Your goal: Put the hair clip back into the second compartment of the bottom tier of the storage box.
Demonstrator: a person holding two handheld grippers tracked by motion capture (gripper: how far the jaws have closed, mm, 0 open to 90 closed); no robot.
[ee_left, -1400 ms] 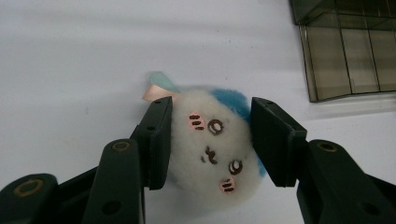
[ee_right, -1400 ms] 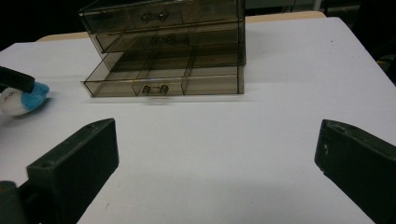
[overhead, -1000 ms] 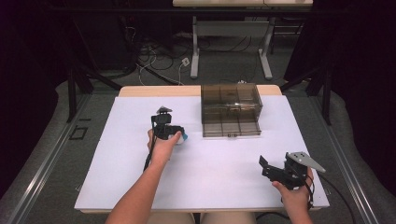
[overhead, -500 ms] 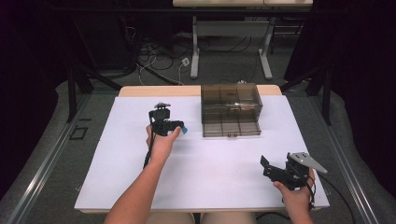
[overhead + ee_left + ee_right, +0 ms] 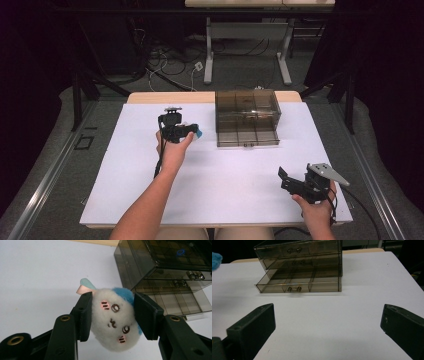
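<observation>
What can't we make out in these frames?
- Plush: its body below the head is cut off by the bottom edge in the left gripper view; too small to read in the high view.
- Drawer box: contents of the shut upper drawers are blurred by the smoked plastic.
- Open drawer: right gripper view is too shallow to show the compartment floors.
- Right gripper: fingers cut off by the frame edges.

left claw (image 5: 192, 131) clamped tight, held above the table; right claw (image 5: 286, 181) rests low, jaws spread wide.

The left gripper (image 5: 113, 315) clamps a white plush toy (image 5: 113, 320) between its 2 black jaws. A smoky drawer organizer (image 5: 170, 272) stands just beyond on the white table (image 5: 37, 277).
</observation>
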